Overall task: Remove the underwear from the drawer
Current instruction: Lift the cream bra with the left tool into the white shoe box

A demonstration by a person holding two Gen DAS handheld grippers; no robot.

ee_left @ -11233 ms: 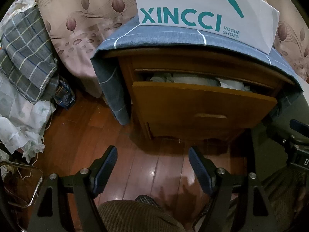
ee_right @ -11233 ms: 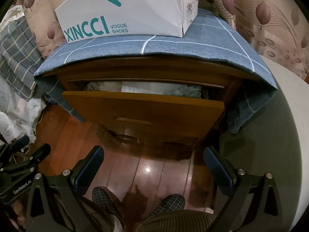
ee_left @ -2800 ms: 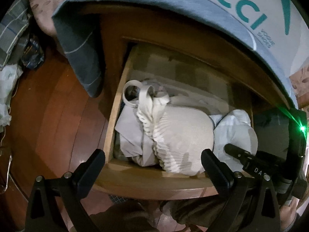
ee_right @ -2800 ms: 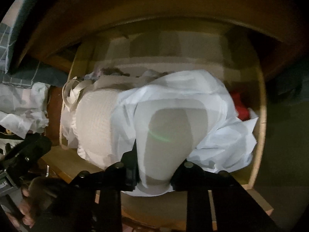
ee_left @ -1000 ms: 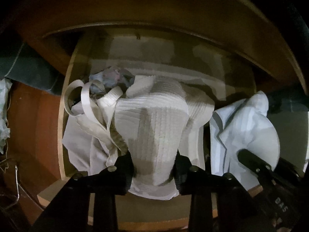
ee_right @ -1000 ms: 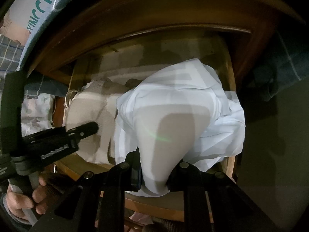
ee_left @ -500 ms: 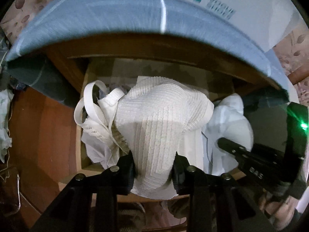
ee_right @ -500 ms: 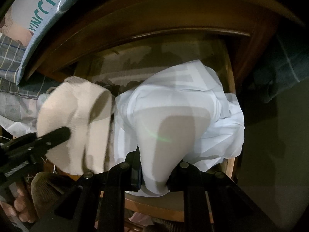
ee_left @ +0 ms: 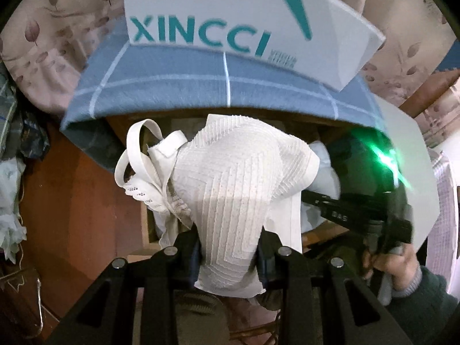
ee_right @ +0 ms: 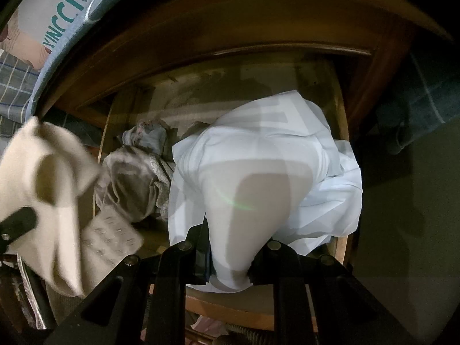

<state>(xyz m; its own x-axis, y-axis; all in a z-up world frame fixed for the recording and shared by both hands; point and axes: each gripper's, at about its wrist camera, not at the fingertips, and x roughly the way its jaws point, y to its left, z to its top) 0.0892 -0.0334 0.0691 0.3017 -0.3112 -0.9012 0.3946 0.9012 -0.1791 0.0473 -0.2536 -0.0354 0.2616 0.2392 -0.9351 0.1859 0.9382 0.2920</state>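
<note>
My left gripper (ee_left: 228,254) is shut on a cream ribbed undergarment (ee_left: 235,178) with looped straps (ee_left: 138,155), held up clear of the open wooden drawer (ee_right: 340,132); it also shows blurred at the left of the right wrist view, the cream garment (ee_right: 43,184). My right gripper (ee_right: 230,261) is shut on a pale white-blue garment (ee_right: 264,172) that still rests in the drawer's right half. Grey and patterned clothes (ee_right: 135,184) lie in the drawer's left half. A hand (ee_left: 396,261) holds the right gripper's handle at the lower right of the left wrist view.
A white shoe box (ee_left: 235,26) stands on the blue checked cloth (ee_left: 201,86) that covers the nightstand top. Wooden floor (ee_left: 72,207) lies to the left, with piled cloth (ee_left: 11,189) at its edge. A bed's pale edge (ee_left: 414,155) is on the right.
My left gripper has risen with the cream garment, lifting it out of the drawer to the level of the nightstand top. The right gripper and its white garment have stayed put.
</note>
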